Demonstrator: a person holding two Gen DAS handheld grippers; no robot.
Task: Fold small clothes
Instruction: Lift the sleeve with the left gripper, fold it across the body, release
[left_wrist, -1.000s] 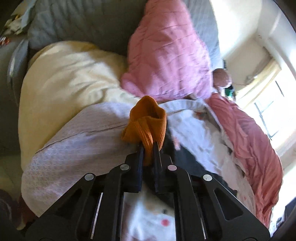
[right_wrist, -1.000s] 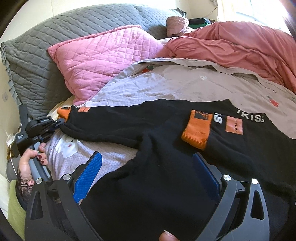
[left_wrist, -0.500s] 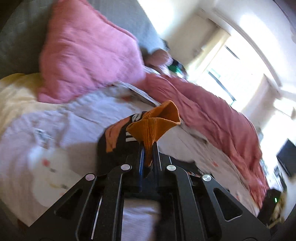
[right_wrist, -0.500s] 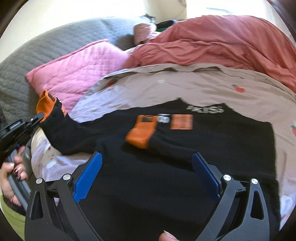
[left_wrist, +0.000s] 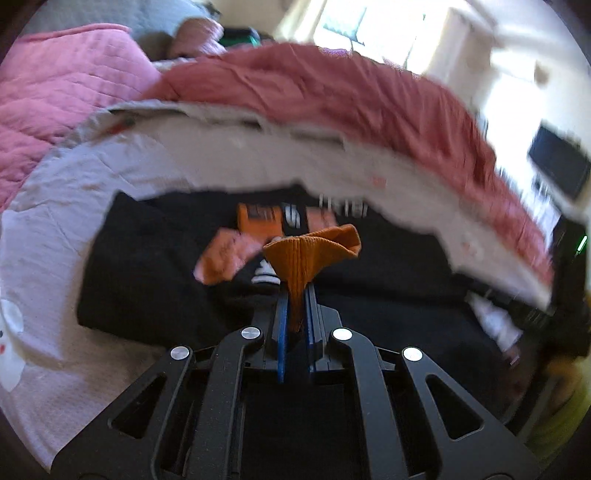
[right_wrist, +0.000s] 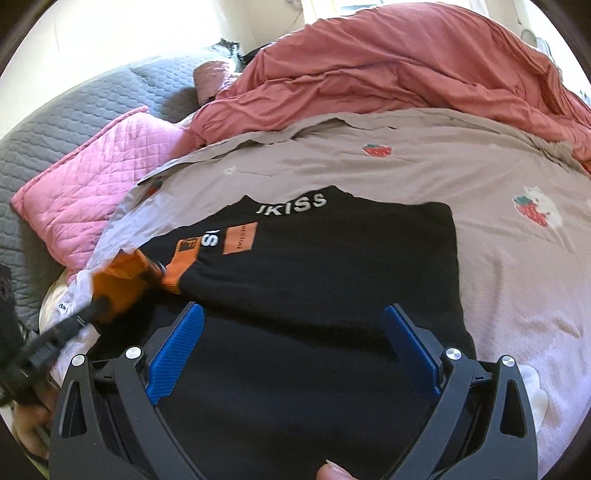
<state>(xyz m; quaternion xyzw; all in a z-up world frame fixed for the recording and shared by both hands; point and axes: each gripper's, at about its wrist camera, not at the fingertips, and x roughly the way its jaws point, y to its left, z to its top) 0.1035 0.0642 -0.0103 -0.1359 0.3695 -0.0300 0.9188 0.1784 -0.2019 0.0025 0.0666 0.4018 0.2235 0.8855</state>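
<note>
A small black sweater (right_wrist: 325, 280) with orange cuffs and white lettering lies flat on the bed. My left gripper (left_wrist: 295, 295) is shut on the orange cuff (left_wrist: 314, 251) of one sleeve and holds it over the sweater's body (left_wrist: 147, 266). The other orange cuff (left_wrist: 225, 254) lies folded on the chest. In the right wrist view the left gripper (right_wrist: 110, 295) shows at the left with the cuff (right_wrist: 122, 284). My right gripper (right_wrist: 291, 339) is open and empty, hovering over the sweater's lower part.
The sweater rests on a light sheet with strawberry prints (right_wrist: 517, 266). A pink quilted pillow (right_wrist: 96, 184) and grey headboard cushion (right_wrist: 74, 110) lie at the left. A rumpled red duvet (right_wrist: 406, 62) lies behind. A window (left_wrist: 354, 26) is bright at the back.
My left gripper has carried the orange cuff from beside the pink pillow across onto the sweater's body, folding the sleeve inward. My right gripper has stayed open over the sweater's lower part.
</note>
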